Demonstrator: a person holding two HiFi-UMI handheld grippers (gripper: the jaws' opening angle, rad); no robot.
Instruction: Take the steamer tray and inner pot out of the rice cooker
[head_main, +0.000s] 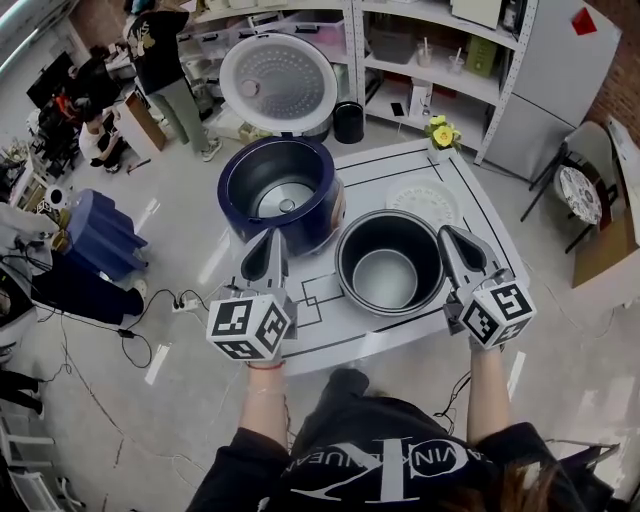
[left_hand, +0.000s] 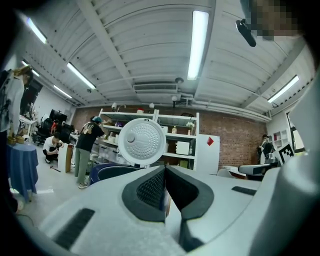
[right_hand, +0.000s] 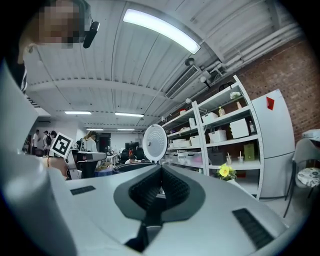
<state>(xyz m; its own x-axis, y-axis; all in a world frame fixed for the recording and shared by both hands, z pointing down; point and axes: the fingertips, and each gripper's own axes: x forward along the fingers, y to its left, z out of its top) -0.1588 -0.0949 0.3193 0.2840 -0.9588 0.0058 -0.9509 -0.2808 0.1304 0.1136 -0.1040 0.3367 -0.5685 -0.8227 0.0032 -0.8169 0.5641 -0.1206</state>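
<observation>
The inner pot (head_main: 389, 265) stands upright and empty on the desk (head_main: 330, 322) at the centre of the frame, just beside the dark-blue rice cooker (head_main: 238, 198). The cooker's cavity holds no pot, and its lid (head_main: 278, 82) stands raised at the top centre. The white steamer tray (head_main: 422, 200) lies flat on the desk just beyond the pot, toward the upper right.

Both of the task's 2 things look to be out, so I judge the job done or nearly so. The left tongs (head_main: 274, 238) hover in front of the cooker and the right tongs (head_main: 447, 236) at the pot's right, each with jaws pressed together on nothing. To finish well, draw both pairs away level and wide of the pot's rim, so nothing gets nudged toward the desk's near edge.

The desk is white with black line markings, and yellow flowers (head_main: 442, 134) sit at its far corner. Beyond are white shelves (head_main: 430, 60), a brick wall, cables on the grey floor and people at the upper left.
</observation>
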